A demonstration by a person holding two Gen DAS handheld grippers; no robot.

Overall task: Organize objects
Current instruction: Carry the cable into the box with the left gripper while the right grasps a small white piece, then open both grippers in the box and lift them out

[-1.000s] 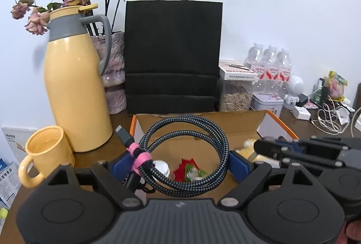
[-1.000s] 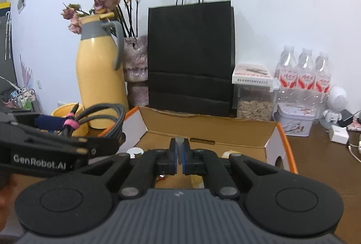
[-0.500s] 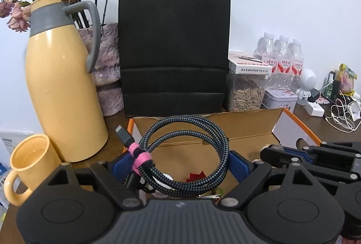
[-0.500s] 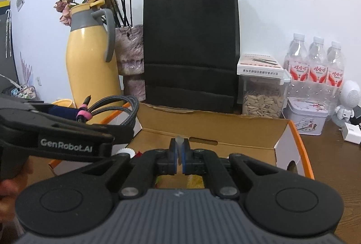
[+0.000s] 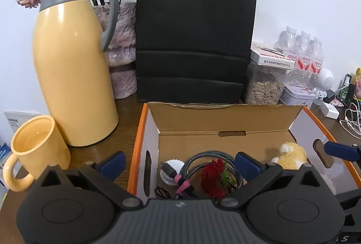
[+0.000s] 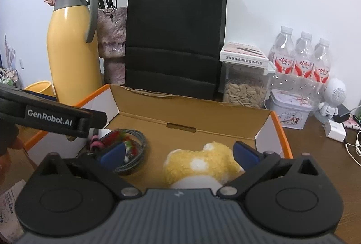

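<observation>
**Both tongs gaping over the open box**

The left tongs [image 5: 180, 163] are standing wide with nothing between the blue pads, straddling the left wall of the box [image 5: 225, 118]. The cable [image 5: 200, 157] is lying coiled on the box floor at the left end, a red flower [image 5: 213, 176] resting on it and a small white cap [image 5: 171, 165] just beside it. The right tongs [image 6: 179, 153] are also spread wide and holding nothing, hanging over the yellow plush [image 6: 200, 163] at the box's right end. Between coil and plush the cardboard floor is showing bare.

The box is sitting on a brown table [image 5: 126, 117]. The jug [image 5: 72, 58] and mug [image 5: 38, 149] are crowding its left side; a black bag [image 6: 176, 34] is standing close behind, against a white wall. To the right, a seed jar [image 6: 244, 91], a tin [image 6: 291, 111] and three bottles [image 6: 302, 58] are lining up.

"GenRobot.AI" is reading white on the left tool's arm [image 6: 49, 118]. The bottle labels are too small to read.
</observation>
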